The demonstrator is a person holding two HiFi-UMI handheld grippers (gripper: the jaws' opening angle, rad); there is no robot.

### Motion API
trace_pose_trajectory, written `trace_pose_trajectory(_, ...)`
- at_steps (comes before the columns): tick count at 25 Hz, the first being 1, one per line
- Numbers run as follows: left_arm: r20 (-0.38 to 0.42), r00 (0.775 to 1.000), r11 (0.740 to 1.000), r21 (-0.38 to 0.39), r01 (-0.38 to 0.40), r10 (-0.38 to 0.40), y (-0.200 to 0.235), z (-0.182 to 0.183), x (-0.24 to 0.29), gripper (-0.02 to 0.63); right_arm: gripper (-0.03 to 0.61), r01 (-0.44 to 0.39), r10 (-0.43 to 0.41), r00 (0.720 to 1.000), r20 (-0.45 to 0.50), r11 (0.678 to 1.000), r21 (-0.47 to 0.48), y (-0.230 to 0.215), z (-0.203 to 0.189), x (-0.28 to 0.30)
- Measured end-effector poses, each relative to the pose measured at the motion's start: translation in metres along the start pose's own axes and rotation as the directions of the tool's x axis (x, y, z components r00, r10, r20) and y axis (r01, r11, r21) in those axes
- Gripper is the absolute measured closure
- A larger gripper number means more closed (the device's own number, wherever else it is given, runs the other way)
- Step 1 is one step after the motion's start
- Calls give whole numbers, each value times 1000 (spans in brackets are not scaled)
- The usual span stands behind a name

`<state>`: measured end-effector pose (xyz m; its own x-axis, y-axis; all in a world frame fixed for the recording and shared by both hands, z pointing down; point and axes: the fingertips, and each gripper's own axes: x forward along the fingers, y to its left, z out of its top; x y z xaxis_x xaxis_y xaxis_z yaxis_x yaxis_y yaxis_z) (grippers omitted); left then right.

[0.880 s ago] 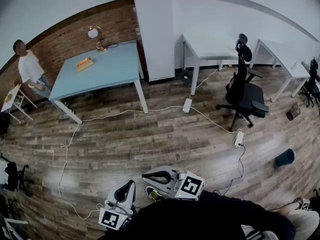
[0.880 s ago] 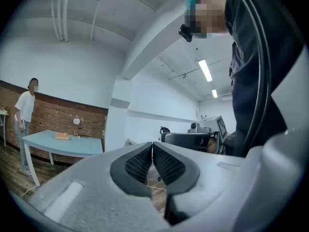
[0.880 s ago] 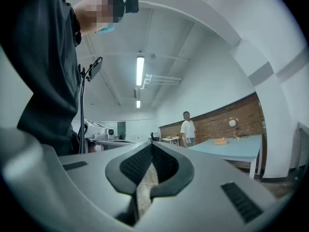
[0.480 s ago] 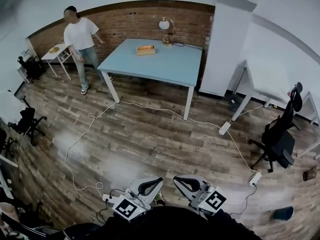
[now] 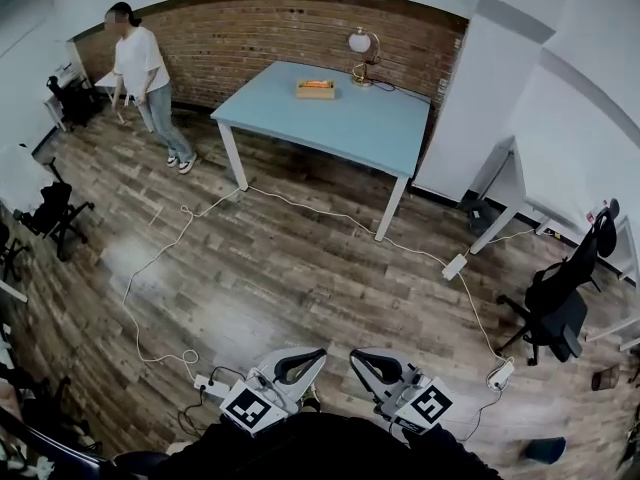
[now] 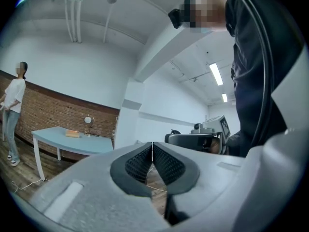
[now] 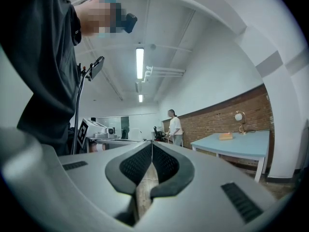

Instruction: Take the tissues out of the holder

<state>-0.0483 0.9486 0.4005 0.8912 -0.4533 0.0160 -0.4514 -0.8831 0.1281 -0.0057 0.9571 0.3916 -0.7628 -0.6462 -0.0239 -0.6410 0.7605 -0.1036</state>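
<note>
Since the earlier frame, the blue table (image 5: 350, 133) is seen shifted slightly right and the standing person (image 5: 140, 73) further toward the upper left. The left gripper (image 5: 316, 354) and right gripper (image 5: 357, 357) are held at bottom centre, jaws pressed together, empty. The holder (image 5: 315, 88) is set on the table, upper centre, before a brick wall (image 5: 260, 38); a white cable (image 5: 330, 218) is laid across the wooden floor (image 5: 270, 288).

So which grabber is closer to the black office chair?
Right. The black office chair stands far off to the right. The right gripper is held low on that side. The left gripper is beside it, on the side away from the chair.
</note>
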Motion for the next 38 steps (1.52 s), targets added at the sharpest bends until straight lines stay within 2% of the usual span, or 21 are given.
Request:
trace_pose_trajectory(11, 14, 1000, 1000, 1, -5, 5, 76, 5, 6, 603, 572, 2, -3, 1000, -24, 1000, -15, -37, -1, 69)
trace_pose_trajectory(21, 19, 1000, 1000, -1, 5, -5, 113, 12, 11, 603, 572, -4, 4, 1000, -27, 1000, -17, -53, 2, 102)
trace_pose_trajectory(30, 43, 999, 1000, -3, -8, 8, 136, 20, 43, 603, 573, -35, 35, 999, -20, 999, 2, -90, 2, 115)
trace_pose_trajectory(38, 45, 998, 999, 2, -45, 45, 166, 32, 94, 603, 574, -81, 81, 997, -21, 997, -11, -151, 15, 128)
